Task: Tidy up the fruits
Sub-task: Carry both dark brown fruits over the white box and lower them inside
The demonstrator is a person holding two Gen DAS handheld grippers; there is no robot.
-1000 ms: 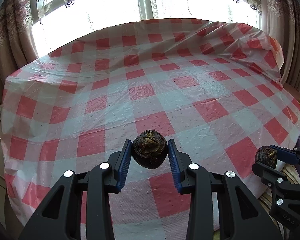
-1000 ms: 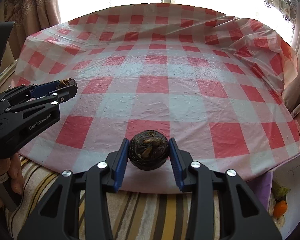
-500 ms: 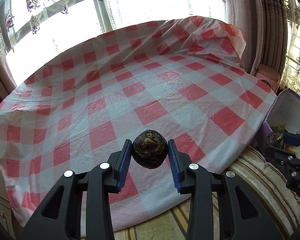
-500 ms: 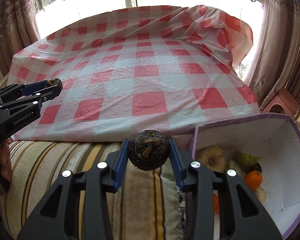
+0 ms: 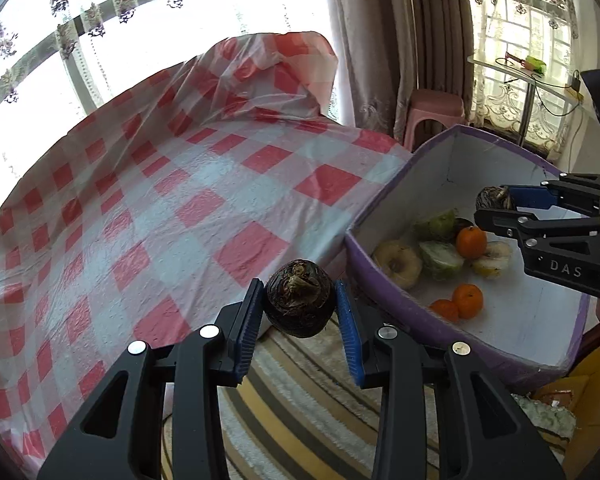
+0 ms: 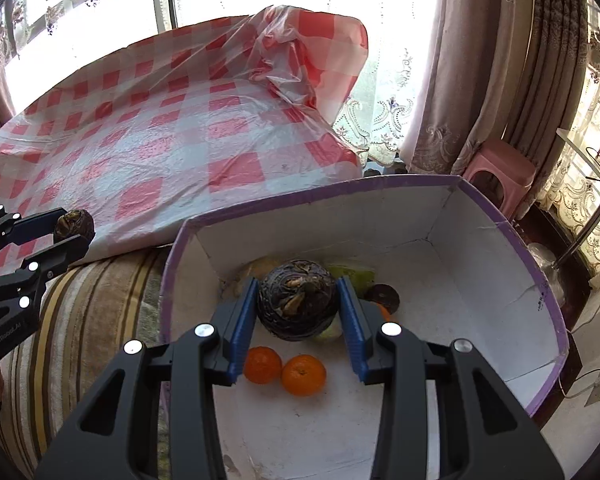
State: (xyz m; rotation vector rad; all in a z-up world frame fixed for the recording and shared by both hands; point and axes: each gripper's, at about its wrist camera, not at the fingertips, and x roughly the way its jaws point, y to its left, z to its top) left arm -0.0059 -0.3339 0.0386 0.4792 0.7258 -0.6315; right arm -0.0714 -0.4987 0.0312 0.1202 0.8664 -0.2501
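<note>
Risk: the left fruit [image 5: 299,299] hangs over the striped cushion [image 5: 308,408], short of the box [image 5: 452,168]; released here it would roll off, and a drop from the right could bruise the oranges [image 6: 303,374] below. Left gripper [image 5: 299,312] and right gripper [image 6: 298,308] each clench one dark round fruit [image 6: 298,304] between the pads, the right's already over the box.

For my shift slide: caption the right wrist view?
Right gripper holds a dark fruit over the purple box of oranges.
</note>
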